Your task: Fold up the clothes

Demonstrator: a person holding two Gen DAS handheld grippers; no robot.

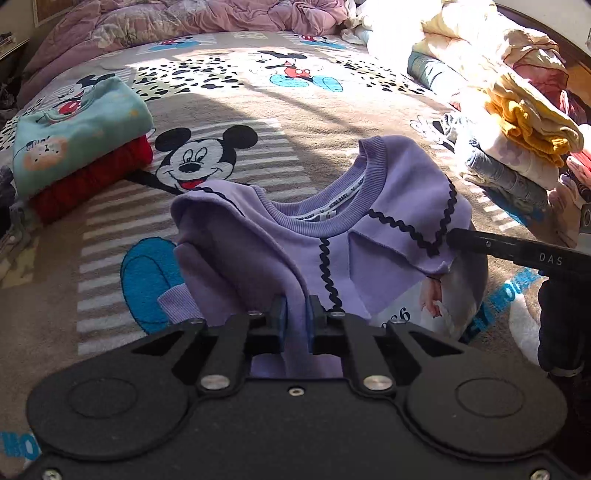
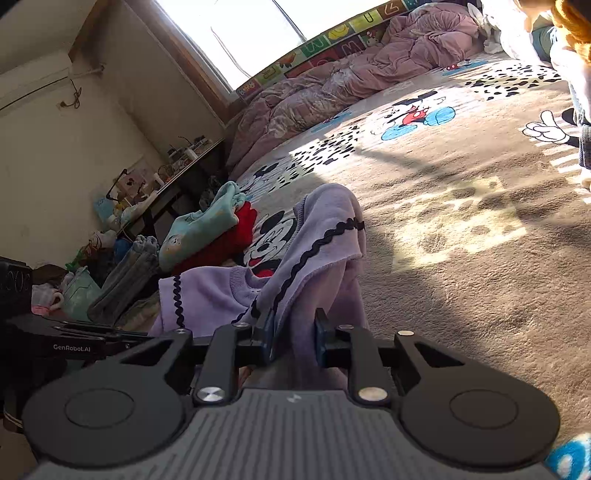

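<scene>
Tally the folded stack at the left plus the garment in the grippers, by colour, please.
Teal: 1, teal top, uppermost on the stack
Red: 1, red knit, beneath it
Purple: 1, purple sweatshirt, clamped by left hand-held gripper and right hand-held gripper
Total: 3

A home bedroom. A wide bed (image 1: 332, 122) is covered with a tan cartoon-mouse blanket, and a rumpled pink quilt (image 1: 207, 18) is bunched along its far edge. Folded clothes (image 1: 74, 147) sit in a small stack on one side; a taller heap of laundry (image 1: 517, 122) is on the other. A bright window (image 2: 236, 33) and a cluttered desk (image 2: 173, 177) stand by a plain wall.
</scene>
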